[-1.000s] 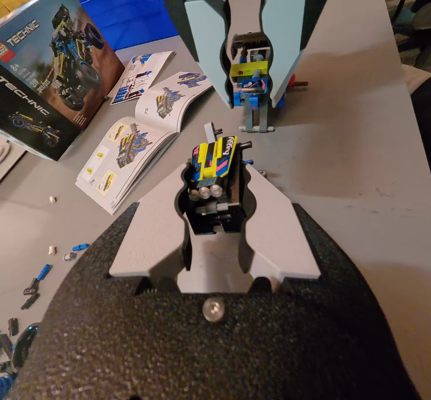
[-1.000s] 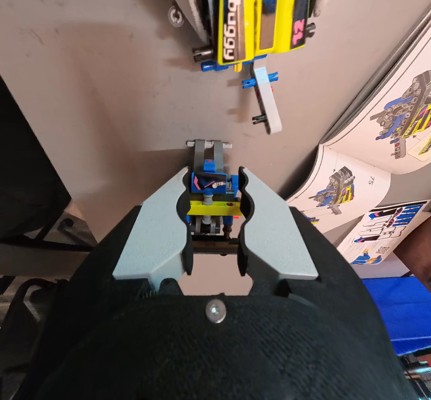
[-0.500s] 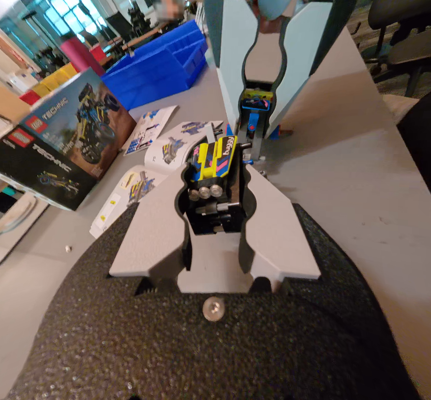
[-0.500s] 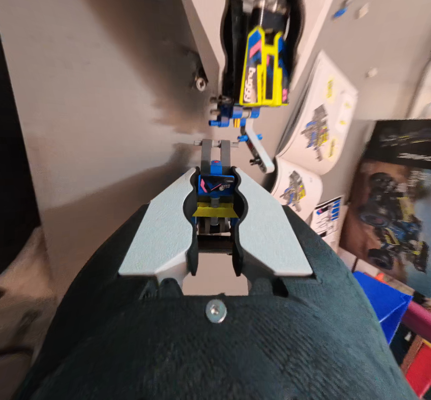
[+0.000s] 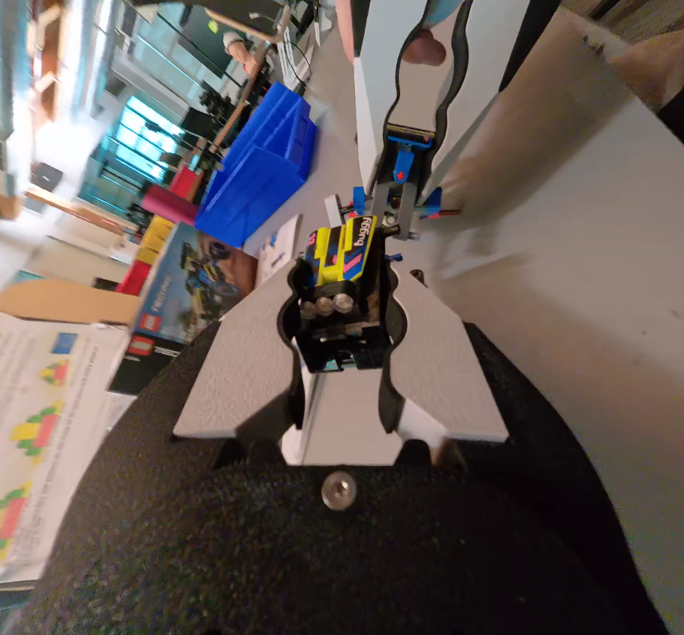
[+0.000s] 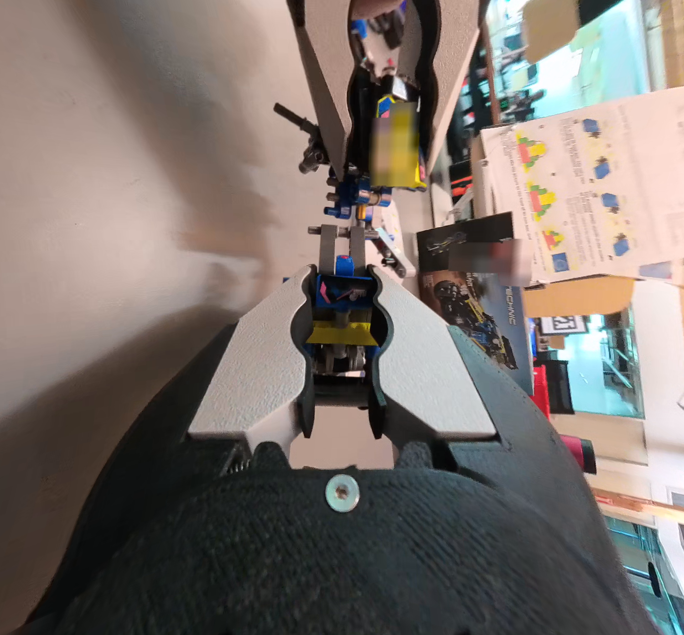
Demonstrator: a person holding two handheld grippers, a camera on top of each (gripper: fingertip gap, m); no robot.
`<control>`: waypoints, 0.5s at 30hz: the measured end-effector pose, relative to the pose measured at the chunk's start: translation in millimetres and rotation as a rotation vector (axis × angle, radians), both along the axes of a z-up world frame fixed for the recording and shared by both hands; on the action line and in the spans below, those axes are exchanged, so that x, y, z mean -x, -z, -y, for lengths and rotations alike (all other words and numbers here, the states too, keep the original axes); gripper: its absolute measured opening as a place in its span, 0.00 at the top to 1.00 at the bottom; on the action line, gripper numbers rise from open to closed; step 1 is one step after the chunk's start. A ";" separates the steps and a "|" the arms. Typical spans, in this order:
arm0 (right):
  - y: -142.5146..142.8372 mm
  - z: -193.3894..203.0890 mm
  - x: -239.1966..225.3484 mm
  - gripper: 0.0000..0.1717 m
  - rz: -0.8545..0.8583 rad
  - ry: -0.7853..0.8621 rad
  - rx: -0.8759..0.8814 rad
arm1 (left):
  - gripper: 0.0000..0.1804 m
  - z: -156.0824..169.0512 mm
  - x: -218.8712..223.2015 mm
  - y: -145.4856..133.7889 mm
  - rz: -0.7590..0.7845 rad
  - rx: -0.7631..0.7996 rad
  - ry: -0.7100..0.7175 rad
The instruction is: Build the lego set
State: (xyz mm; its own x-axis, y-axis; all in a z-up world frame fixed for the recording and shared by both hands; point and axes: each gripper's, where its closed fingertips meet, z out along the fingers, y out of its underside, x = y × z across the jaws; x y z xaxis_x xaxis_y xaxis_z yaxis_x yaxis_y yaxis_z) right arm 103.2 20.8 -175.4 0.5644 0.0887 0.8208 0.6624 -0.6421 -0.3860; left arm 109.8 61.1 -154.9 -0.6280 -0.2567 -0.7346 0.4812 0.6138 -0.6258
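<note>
Your left gripper is clamped on the black brick-built body with the yellow, blue and pink hood, both pads pressed against its sides, lifted off the grey table and rolled hard, so the room tilts. Your right gripper faces it nose to nose, closed tight on the blue, yellow and grey axle assembly, whose two grey beams poke out toward the body, just short of it. The toy box and blue bins lie far left, smeared by blur. The body's underside is hidden between the fingers, and a mosaic patch covers its hood in the right view.
</note>
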 end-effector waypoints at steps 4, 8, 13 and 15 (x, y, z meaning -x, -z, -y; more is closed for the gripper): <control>-3.8 7.0 1.4 0.86 0.140 0.004 -0.120 | 0.78 4.1 0.1 -13.1 0.195 -0.122 -0.058; 3.2 10.3 3.1 0.86 0.304 -0.027 -0.141 | 0.78 14.6 9.8 -23.0 0.295 -0.148 -0.039; -3.4 13.6 1.6 0.86 0.298 -0.027 -0.191 | 0.78 31.1 14.7 -16.4 0.343 -0.307 0.007; -6.6 15.7 -1.5 0.86 0.274 -0.017 -0.190 | 0.78 34.7 14.8 -17.4 0.379 -0.377 0.000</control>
